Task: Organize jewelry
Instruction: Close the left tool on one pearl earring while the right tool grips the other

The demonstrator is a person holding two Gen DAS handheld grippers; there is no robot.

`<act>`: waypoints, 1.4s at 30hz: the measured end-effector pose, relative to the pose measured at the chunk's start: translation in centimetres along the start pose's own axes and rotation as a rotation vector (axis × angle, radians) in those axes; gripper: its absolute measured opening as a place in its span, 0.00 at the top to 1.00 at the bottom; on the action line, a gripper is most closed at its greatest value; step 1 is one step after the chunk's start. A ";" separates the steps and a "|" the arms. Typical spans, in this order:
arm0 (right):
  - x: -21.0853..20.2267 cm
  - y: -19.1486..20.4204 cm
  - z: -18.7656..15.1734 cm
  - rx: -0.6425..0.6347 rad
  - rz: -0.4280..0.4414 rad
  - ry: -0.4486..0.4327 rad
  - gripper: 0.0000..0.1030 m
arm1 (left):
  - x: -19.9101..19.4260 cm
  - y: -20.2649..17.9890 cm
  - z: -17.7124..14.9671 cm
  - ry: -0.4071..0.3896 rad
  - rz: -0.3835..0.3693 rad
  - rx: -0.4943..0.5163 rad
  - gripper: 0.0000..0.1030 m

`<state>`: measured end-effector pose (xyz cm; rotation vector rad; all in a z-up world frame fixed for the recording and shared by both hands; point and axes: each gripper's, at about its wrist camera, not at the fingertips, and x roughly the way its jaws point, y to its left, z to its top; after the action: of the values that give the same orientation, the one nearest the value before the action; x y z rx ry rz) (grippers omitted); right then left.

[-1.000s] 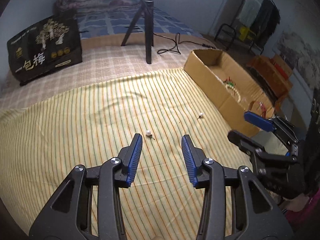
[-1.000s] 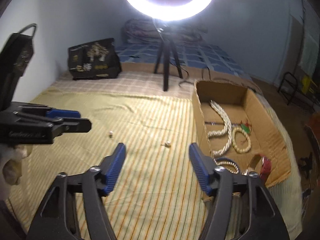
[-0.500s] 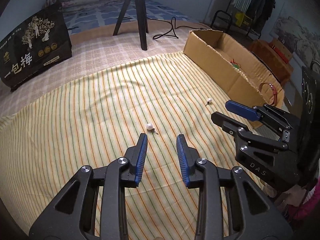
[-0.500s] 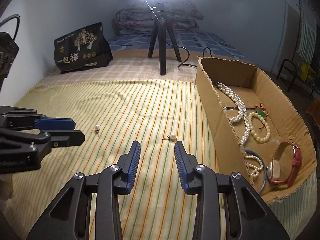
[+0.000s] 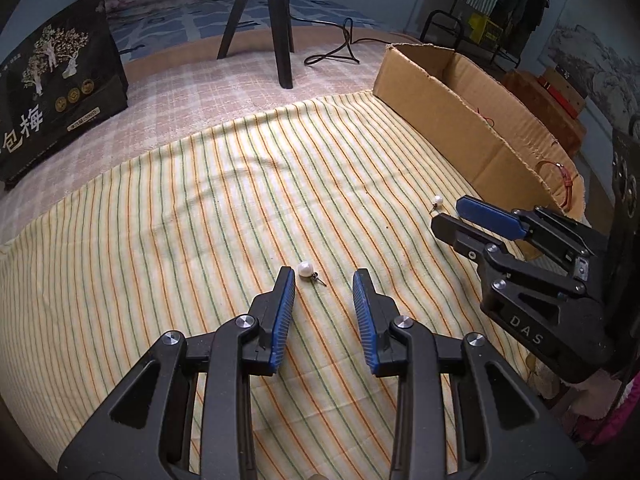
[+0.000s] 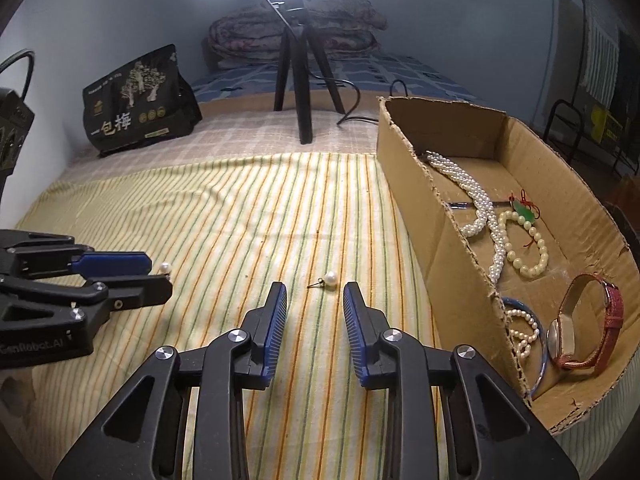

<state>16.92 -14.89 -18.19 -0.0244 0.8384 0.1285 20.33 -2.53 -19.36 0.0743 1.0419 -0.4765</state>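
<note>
Two pearl stud earrings lie on the striped yellow cloth. One earring lies just beyond my left gripper, close to the left fingertip and not between the pads; that gripper is open with a narrow gap. It shows at the left of the right wrist view as the left gripper, beside its pearl. The other earring lies just ahead of my right gripper, whose jaws are closing with nothing between the pads. From the left wrist, the right gripper sits by that earring.
A cardboard box stands along the cloth's right side and holds a pearl necklace, a bead bracelet, a red-strapped watch and a blue bangle. A black tripod and a black bag stand farther back.
Both grippers have come down closer to the cloth, each nearer to its earring. The jaws of both have narrowed, the right ones more.
</note>
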 end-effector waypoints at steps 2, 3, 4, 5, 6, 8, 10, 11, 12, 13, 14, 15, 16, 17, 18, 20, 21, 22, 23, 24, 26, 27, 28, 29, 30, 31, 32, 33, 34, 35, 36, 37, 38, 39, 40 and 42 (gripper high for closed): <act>0.4 0.0 0.1 0.004 -0.006 0.012 0.74 | 0.2 0.1 0.0 0.002 -0.005 0.000 0.73; 0.5 -0.1 0.1 0.006 -0.007 0.016 0.74 | 0.2 0.1 0.0 0.004 -0.005 -0.001 0.77; 0.6 -0.1 0.2 0.007 -0.008 0.019 0.74 | 0.3 0.1 0.0 0.006 -0.005 0.000 0.77; 0.8 -0.1 0.2 0.006 -0.009 0.024 0.74 | 0.4 0.2 0.0 0.004 -0.008 0.000 0.77; 1.0 0.0 0.2 0.005 -0.010 0.028 0.74 | 0.4 0.2 0.0 0.004 -0.009 0.000 0.77; 1.3 0.1 0.3 0.002 -0.012 0.035 0.74 | 0.7 0.2 0.1 0.005 -0.005 0.006 0.77; 1.5 0.1 0.4 -0.002 -0.015 0.041 0.74 | 0.9 0.1 0.1 0.007 -0.001 0.012 0.78; 1.7 0.2 0.5 -0.004 -0.017 0.044 0.74 | 1.0 0.1 0.0 0.007 0.005 0.018 0.81; 1.8 0.2 0.5 -0.006 -0.018 0.047 0.74 | 1.1 0.0 0.1 0.008 0.010 0.023 0.82; 2.0 0.2 0.6 -0.008 -0.019 0.051 0.75 | 1.1 0.0 0.1 0.008 0.013 0.026 0.83; 2.1 0.3 0.6 -0.010 -0.021 0.054 0.77 | 1.2 0.0 0.1 0.008 0.015 0.028 0.84; 2.1 0.3 0.6 -0.012 -0.021 0.054 0.80 | 1.2 0.0 0.1 0.007 0.016 0.029 0.86; 2.1 0.3 0.6 -0.013 -0.019 0.053 0.85 | 1.2 0.0 0.1 0.007 0.018 0.029 0.87; 2.1 0.3 0.6 -0.013 -0.015 0.053 0.88 | 1.3 0.0 0.0 0.006 0.020 0.031 0.89; 2.1 0.2 0.6 -0.011 -0.011 0.054 0.90 | 1.3 0.0 0.0 0.005 0.022 0.033 0.90; 2.0 0.1 0.6 -0.006 -0.003 0.054 0.92 | 1.3 0.0 -0.1 0.003 0.026 0.039 0.94; 2.0 0.0 0.6 -0.004 0.001 0.053 0.94 | 1.3 -0.1 -0.1 0.001 0.028 0.044 0.94; 2.0 0.0 0.6 -0.001 0.006 0.052 0.94 | 1.2 -0.1 -0.2 -0.002 0.030 0.047 0.95; 1.9 -0.1 0.6 0.000 0.008 0.051 0.94 | 1.2 -0.1 -0.2 -0.004 0.031 0.048 0.95; 1.9 -0.1 0.5 0.002 0.010 0.050 0.94 | 1.1 -0.1 -0.2 -0.005 0.030 0.048 0.96; 1.8 -0.1 0.5 0.002 0.012 0.048 0.94 | 1.0 -0.1 -0.4 -0.009 0.029 0.048 0.98; 1.8 -0.1 0.6 0.003 0.013 0.047 0.94 | 0.9 0.0 -0.4 -0.010 0.029 0.047 0.98; 1.8 -0.1 0.5 0.004 0.014 0.045 0.94 | 0.8 0.1 -0.5 -0.012 0.028 0.045 0.98; 1.7 -0.1 0.5 0.004 0.014 0.044 0.94 | 0.6 0.3 -0.6 -0.012 0.027 0.039 0.98; 1.7 0.0 0.5 0.004 0.016 0.043 0.94 | 0.4 0.3 -0.7 -0.011 0.026 0.034 0.98; 1.6 0.0 0.5 0.003 0.018 0.042 0.94 | 0.3 0.4 -0.7 -0.011 0.025 0.029 0.98; 1.6 0.0 0.5 0.003 0.022 0.042 0.94 | 0.2 0.5 -0.8 -0.012 0.028 0.026 0.98; 1.5 -0.1 0.5 0.005 0.024 0.042 0.94 | 0.0 0.6 -0.8 -0.014 0.032 0.024 0.98; 1.5 -0.2 0.5 0.008 0.025 0.041 0.94 | -0.2 0.6 -0.8 -0.017 0.034 0.022 0.98; 1.4 -0.2 0.4 0.011 0.028 0.040 0.94 | -0.4 0.7 -0.8 -0.021 0.036 0.020 0.99; 1.3 -0.2 0.4 0.012 0.030 0.039 0.94 | -0.6 0.7 -0.8 -0.025 0.036 0.019 0.99; 1.1 -0.2 0.4 0.012 0.032 0.037 0.94 | -0.8 0.7 -0.8 -0.030 0.037 0.019 0.99; 1.0 -0.2 0.4 0.011 0.034 0.036 0.94 | -1.0 0.6 -0.8 -0.033 0.039 0.019 0.99; 0.8 -0.2 0.4 0.011 0.037 0.034 0.94 | -1.1 0.6 -0.8 -0.037 0.039 0.018 0.99; 0.7 -0.2 0.4 0.011 0.039 0.033 0.94 | -1.2 0.6 -0.8 -0.037 0.038 0.017 0.99; 0.4 -0.2 0.4 0.008 0.043 0.031 0.94 | -1.4 0.5 -0.8 -0.041 0.024 0.016 0.99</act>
<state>17.48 -14.98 -18.22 -0.0007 0.8708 0.1660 19.35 -1.35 -18.67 0.0904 0.9965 -0.4628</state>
